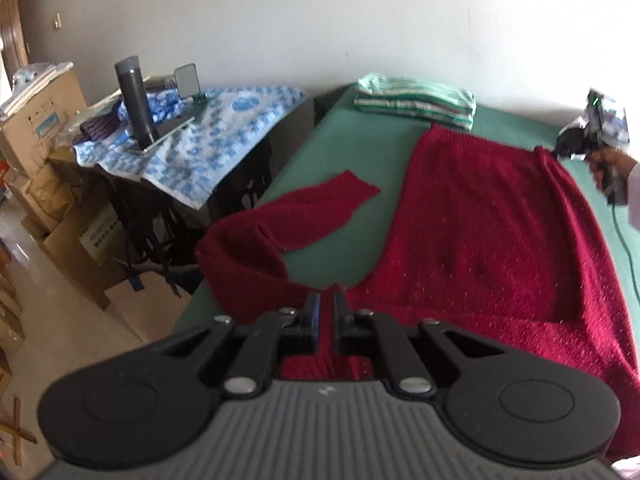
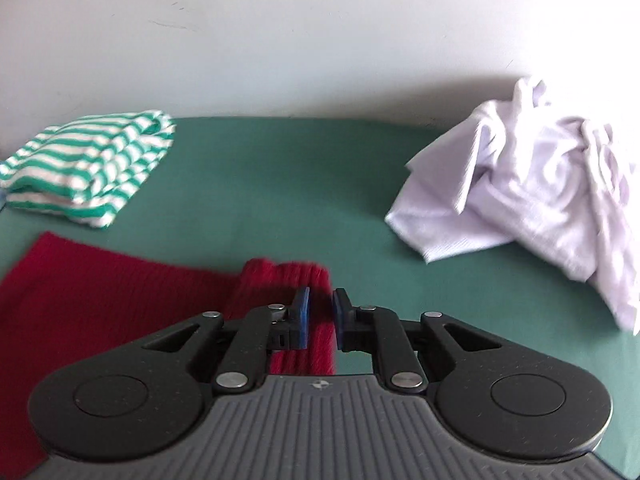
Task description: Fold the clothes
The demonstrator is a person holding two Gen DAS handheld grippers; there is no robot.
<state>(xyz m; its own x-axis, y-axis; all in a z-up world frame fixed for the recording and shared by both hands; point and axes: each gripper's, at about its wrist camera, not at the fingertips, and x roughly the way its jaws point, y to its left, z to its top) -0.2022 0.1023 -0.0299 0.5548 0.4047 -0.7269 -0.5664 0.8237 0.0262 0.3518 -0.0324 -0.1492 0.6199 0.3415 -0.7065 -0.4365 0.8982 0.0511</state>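
Two hand-held grippers are seen over a green table [image 2: 280, 184]: the left gripper [image 1: 326, 312] is closed down to a thin gap on the near edge of a red knitted sweater [image 1: 480, 240], which is spread flat with one sleeve bent outward. The right gripper [image 2: 320, 312] is nearly closed around the sweater's other cuff, the knit being pinched between its blue pads [image 2: 303, 312]. A folded striped garment [image 2: 88, 168] and a crumpled white shirt [image 2: 528, 184] are laid farther back, well apart.

The dark red knitted sweater [image 1: 480, 232] lies spread flat on the green table [image 1: 352, 152], one sleeve [image 1: 320, 208] angled outward.
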